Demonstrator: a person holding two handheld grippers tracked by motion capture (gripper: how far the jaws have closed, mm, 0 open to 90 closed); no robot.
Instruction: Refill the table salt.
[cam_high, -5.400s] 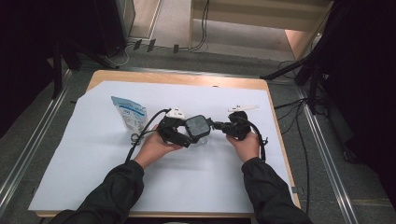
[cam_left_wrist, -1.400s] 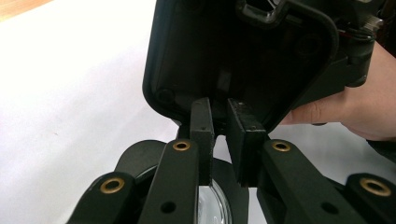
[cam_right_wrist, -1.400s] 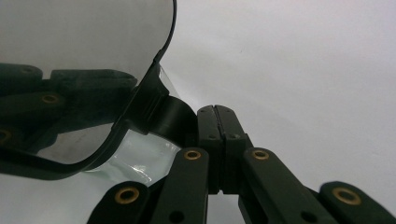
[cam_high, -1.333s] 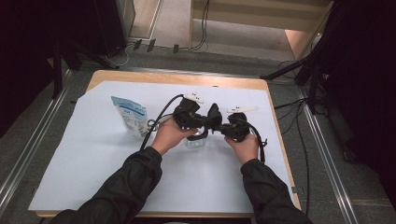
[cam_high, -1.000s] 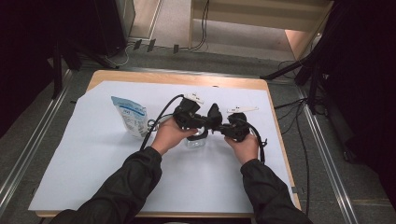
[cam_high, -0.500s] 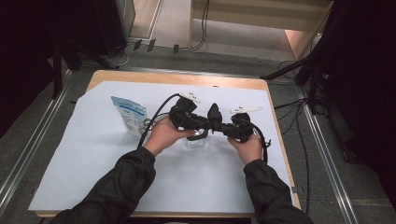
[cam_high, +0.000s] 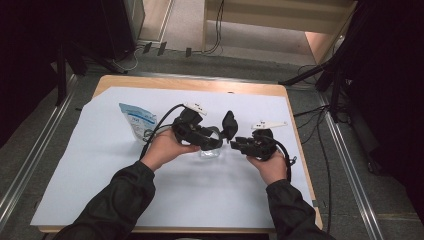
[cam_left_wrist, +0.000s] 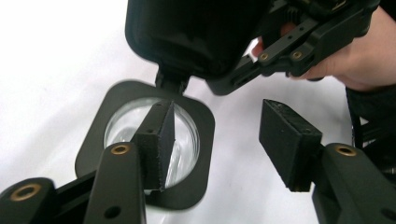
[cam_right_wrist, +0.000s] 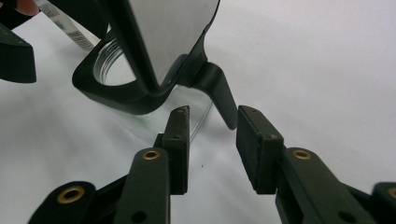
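Both grippers (cam_high: 212, 142) (cam_high: 235, 145) released, jaws just opening, clear glass jar (cam_left_wrist: 140, 135), rounded-square black collar, hinged lid (cam_high: 229, 124) raised.

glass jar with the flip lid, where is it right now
In the high view the glass jar stands near the middle of the white sheet, lid up, between the left hand-held gripper and the right hand-held gripper; the blue pouch lies farther left.

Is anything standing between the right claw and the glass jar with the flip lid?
Nothing visible does. The right claw is open just beside the jar, its pads flanking the black latch tab below the raised lid, with bare white paper around.
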